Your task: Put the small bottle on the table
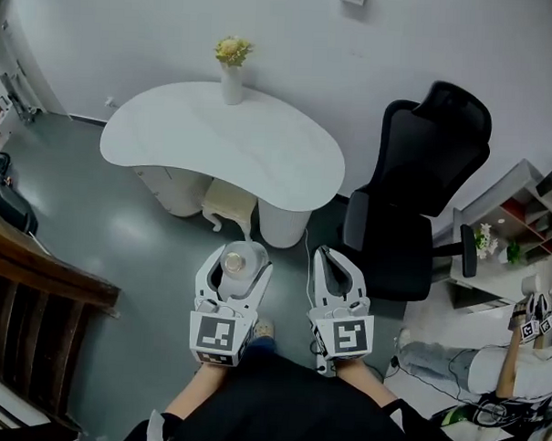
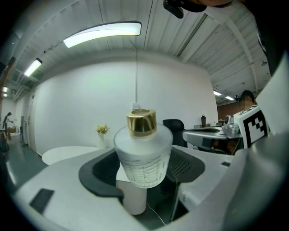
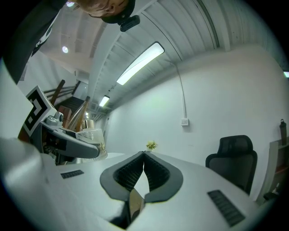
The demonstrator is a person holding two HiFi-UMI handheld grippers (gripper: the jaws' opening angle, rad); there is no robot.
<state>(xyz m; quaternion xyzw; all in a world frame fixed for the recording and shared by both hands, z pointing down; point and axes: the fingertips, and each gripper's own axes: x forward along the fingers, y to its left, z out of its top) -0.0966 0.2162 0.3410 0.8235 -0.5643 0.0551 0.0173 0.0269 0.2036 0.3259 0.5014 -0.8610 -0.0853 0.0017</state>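
Observation:
A small frosted bottle (image 2: 143, 158) with a gold cap (image 2: 141, 122) stands upright between the jaws of my left gripper (image 2: 143, 173), which is shut on it. From above, the bottle (image 1: 236, 259) shows in the left gripper (image 1: 235, 266), held in the air over the floor, short of the white curved table (image 1: 260, 159). My right gripper (image 1: 336, 266) is beside it, shut, with nothing in it; its fingertips (image 3: 144, 154) meet in the right gripper view. The bottle (image 3: 90, 135) also shows at the left of that view.
A vase of yellow flowers (image 1: 231, 69) stands at the table's far edge. A black office chair (image 1: 414, 194) is right of the table, with white shelves (image 1: 518, 226) further right. A dark wooden bench (image 1: 20, 323) is at the left. Another person's gripper (image 1: 533, 319) shows at far right.

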